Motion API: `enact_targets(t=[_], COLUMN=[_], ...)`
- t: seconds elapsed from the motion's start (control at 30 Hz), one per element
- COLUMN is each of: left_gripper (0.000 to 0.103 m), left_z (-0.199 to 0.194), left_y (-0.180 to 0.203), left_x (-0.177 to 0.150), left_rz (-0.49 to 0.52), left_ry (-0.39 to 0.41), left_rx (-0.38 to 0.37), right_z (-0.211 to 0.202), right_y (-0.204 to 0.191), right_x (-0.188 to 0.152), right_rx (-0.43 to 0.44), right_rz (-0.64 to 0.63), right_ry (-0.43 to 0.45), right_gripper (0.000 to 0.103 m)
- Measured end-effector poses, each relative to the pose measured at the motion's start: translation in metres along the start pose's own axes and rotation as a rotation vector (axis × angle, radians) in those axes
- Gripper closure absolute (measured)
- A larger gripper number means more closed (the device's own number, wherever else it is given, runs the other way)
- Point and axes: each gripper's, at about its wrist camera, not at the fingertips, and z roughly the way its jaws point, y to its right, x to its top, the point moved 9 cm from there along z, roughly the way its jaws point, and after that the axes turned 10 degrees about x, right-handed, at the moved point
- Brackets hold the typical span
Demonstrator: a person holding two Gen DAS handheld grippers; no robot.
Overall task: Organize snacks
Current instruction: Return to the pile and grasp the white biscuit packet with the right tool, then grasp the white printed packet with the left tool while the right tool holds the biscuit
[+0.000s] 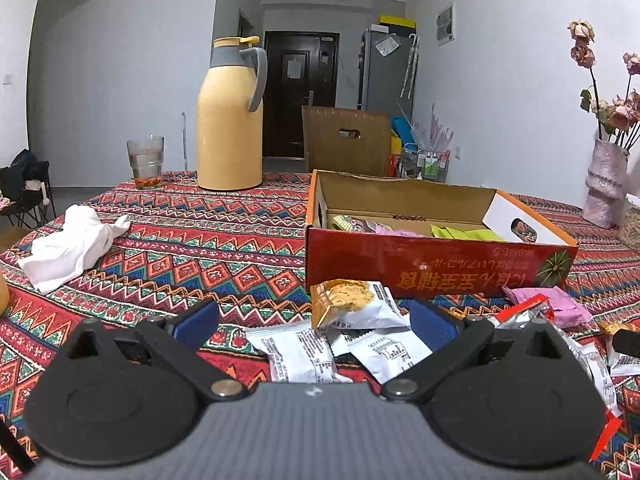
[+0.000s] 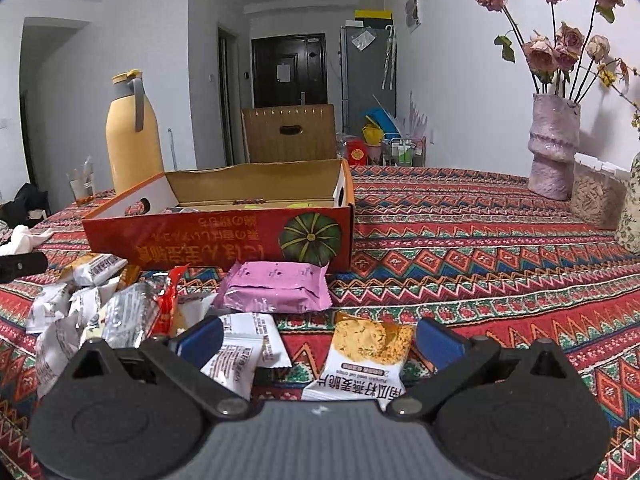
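A red cardboard box (image 1: 440, 264) lies open on the patterned tablecloth, with a few green and pink packets inside; it also shows in the right wrist view (image 2: 216, 240). Loose snack packets lie in front of it. My left gripper (image 1: 316, 322) is open above white packets (image 1: 296, 354), with an orange-and-white oat crisp packet (image 1: 348, 304) just ahead between its fingers. My right gripper (image 2: 320, 338) is open over another oat crisp packet (image 2: 366, 356). A pink packet (image 2: 276, 286) lies ahead of it, and a heap of white and silver packets (image 2: 92, 308) lies to its left.
A yellow thermos jug (image 1: 230, 120) and a glass (image 1: 145, 162) stand at the table's far side. A white cloth (image 1: 72, 248) lies left. A pink vase with dried roses (image 2: 554, 146) and a jar (image 2: 596, 198) stand at the right. A brown chair back (image 1: 346, 140) is behind the table.
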Motion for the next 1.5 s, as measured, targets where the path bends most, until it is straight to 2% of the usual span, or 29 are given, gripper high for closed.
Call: enact_targets(t=[0.13,0.27,0.37,0.43,0.57,0.63,0.73,0.87,1.07,1.3,1.5], left_gripper=[0.000,0.000,0.000,0.000,0.000,0.000,0.000,0.000,0.000,0.000,0.000], left_z=[0.001,0.002,0.002,0.002,0.003,0.003,0.004,0.004,0.006,0.009,0.020], left_y=[0.000,-0.001,-0.001,-0.001,0.000,0.001,0.001,0.001,0.001,0.000,-0.005], left_x=[0.000,-0.001,-0.001,-0.001,-0.002,-0.002,-0.003,-0.004,-0.004,-0.006,-0.009], left_rz=[-0.005,-0.008,-0.007,-0.007,-0.005,0.001,0.001,-0.002,0.002,0.005,0.011], left_ry=[-0.002,-0.009,-0.010,-0.011,-0.015,-0.016,-0.022,-0.026,-0.030,-0.050,-0.142], left_rx=[-0.004,-0.002,-0.002,0.001,0.003,0.000,-0.001,0.000,0.007,0.026,0.037], right_z=[-0.002,0.001,0.003,0.006,0.020,0.027,0.030,0.027,0.011,0.023,0.035], right_y=[0.005,0.014,0.024,0.029,0.032,0.034,0.037,0.036,0.015,-0.002,0.008], right_x=[-0.001,-0.006,-0.006,-0.005,-0.008,-0.013,-0.015,-0.012,0.017,0.033,0.024], right_rx=[-0.019,-0.027,-0.036,-0.039,-0.036,-0.038,-0.044,-0.044,-0.011,0.025,0.024], right_rz=[-0.005,-0.002,0.033,0.062,0.082,0.094,0.109,0.106,0.079,0.055,0.100], right_ry=[-0.010,-0.056,-0.077,-0.081,-0.119,-0.144,-0.148,-0.115,0.007,0.064,0.067], right_gripper=[0.000,0.000,0.005,0.017,0.033,0.049,0.059,0.061,0.062,0.062,0.061])
